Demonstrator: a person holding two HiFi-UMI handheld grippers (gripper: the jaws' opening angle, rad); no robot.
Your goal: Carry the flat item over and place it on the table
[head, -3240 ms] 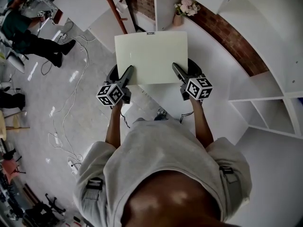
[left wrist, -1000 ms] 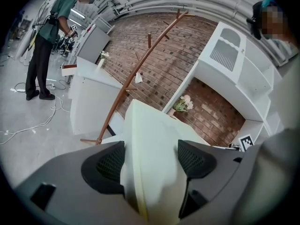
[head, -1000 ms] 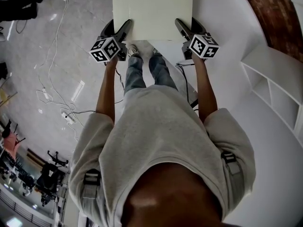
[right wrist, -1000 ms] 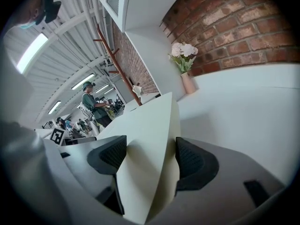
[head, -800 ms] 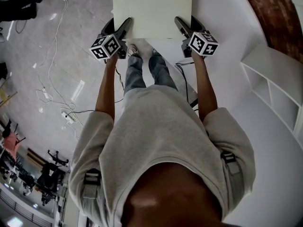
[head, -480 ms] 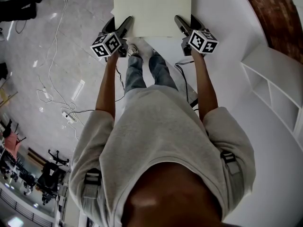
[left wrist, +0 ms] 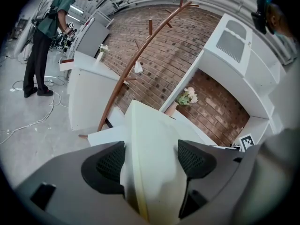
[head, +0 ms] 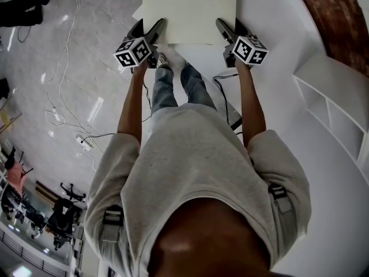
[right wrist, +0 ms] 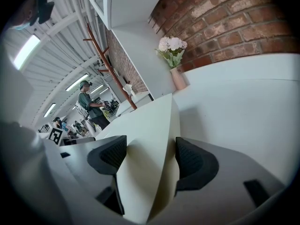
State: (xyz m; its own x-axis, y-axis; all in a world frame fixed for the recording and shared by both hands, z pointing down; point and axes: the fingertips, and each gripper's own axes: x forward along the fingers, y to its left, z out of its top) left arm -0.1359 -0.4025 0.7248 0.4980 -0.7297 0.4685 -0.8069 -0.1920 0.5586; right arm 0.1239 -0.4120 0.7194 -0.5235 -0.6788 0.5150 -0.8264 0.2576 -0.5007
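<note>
A cream flat board (head: 189, 11) is held level in front of me, between both grippers. My left gripper (head: 155, 30) is shut on its near left corner, and my right gripper (head: 222, 29) is shut on its near right corner. In the left gripper view the board (left wrist: 152, 149) runs edge-on between the dark pads (left wrist: 110, 162). The right gripper view shows the board (right wrist: 150, 153) clamped the same way between that gripper's pads (right wrist: 193, 161). The board hangs over the edge of a white table (head: 271, 27), partly above the floor.
A vase of pink flowers (right wrist: 173, 55) stands on the white table against a brick wall (right wrist: 220, 22). White shelving (head: 334, 103) lies to my right. A rust-coloured coat stand (left wrist: 136, 60) and white furniture stand ahead. Cables (head: 69, 120) trail over the grey floor on my left. A person (left wrist: 44, 36) stands far off.
Over about three seconds I have walked forward with the board held in both grippers. In the last second the board and grippers shifted slightly right.
</note>
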